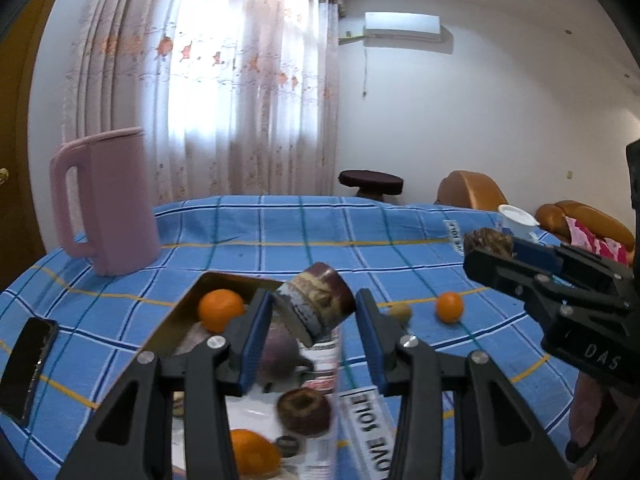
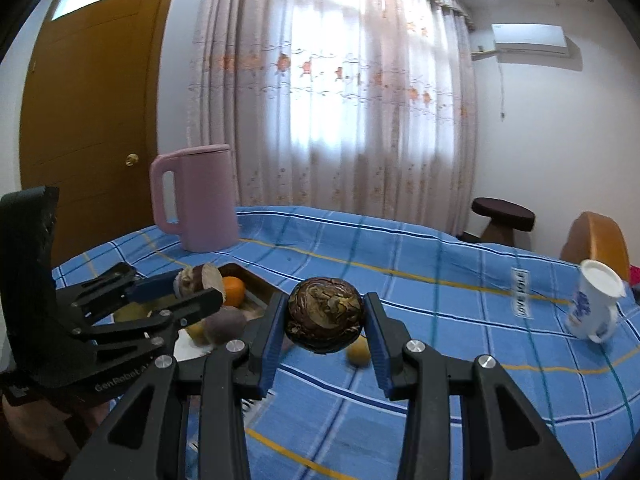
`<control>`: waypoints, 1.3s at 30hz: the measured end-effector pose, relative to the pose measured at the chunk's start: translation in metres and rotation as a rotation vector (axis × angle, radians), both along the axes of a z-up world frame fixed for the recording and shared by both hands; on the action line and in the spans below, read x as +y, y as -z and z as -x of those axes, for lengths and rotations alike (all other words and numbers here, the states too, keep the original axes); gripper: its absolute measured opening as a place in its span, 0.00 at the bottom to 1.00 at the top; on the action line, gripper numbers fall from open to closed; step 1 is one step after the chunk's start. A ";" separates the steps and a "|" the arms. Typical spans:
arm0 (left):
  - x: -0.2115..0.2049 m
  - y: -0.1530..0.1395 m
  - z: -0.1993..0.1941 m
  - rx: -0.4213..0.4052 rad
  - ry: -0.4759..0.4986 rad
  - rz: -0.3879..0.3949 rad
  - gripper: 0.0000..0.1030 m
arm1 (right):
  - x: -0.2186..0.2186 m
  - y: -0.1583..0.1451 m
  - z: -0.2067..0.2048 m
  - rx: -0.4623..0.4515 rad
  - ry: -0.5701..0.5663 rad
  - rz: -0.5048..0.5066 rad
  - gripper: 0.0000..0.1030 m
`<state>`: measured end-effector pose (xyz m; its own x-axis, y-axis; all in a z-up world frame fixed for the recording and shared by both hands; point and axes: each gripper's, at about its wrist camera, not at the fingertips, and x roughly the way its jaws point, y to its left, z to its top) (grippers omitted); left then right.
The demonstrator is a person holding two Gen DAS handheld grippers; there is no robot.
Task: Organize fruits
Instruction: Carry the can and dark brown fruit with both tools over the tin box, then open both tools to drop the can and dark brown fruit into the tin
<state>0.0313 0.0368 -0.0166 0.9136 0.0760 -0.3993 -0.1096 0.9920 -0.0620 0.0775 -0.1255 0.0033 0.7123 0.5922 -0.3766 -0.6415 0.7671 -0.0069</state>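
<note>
My left gripper point(image 1: 314, 316) is open above a gold tray point(image 1: 224, 282); a dark mottled fruit point(image 1: 316, 304), blurred, sits between its blue pads, touching only the left one. The tray holds an orange point(image 1: 220, 308), a purple fruit point(image 1: 278, 354), a brown fruit point(image 1: 304, 406) and another orange point(image 1: 252, 456). My right gripper point(image 2: 324, 314) is shut on a dark brown wrinkled fruit point(image 2: 325, 312), held above the cloth; it also shows in the left wrist view point(image 1: 490, 246). An orange point(image 1: 450, 306) and a small yellowish fruit point(image 1: 401, 312) lie loose on the cloth.
A pink jug point(image 1: 108, 204) stands at the back left of the blue checked table point(image 1: 320, 232). A black phone point(image 1: 28, 364) lies at the left. A white cup point(image 2: 592, 300) lies tipped at the right. Chairs and a stool stand beyond the table.
</note>
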 end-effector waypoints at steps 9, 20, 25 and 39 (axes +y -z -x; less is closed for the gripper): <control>0.040 0.012 0.007 0.037 -0.070 0.028 0.43 | 0.051 0.004 0.005 0.022 -0.102 0.028 0.40; 0.077 0.018 0.016 0.068 -0.134 0.056 0.43 | 0.095 0.018 0.015 0.050 -0.191 0.069 0.40; 0.087 0.024 0.017 0.097 -0.139 0.076 0.43 | 0.108 0.027 0.018 0.067 -0.218 0.097 0.40; 0.097 0.031 0.012 0.151 -0.136 0.092 0.43 | 0.129 0.046 0.013 0.134 -0.256 0.151 0.40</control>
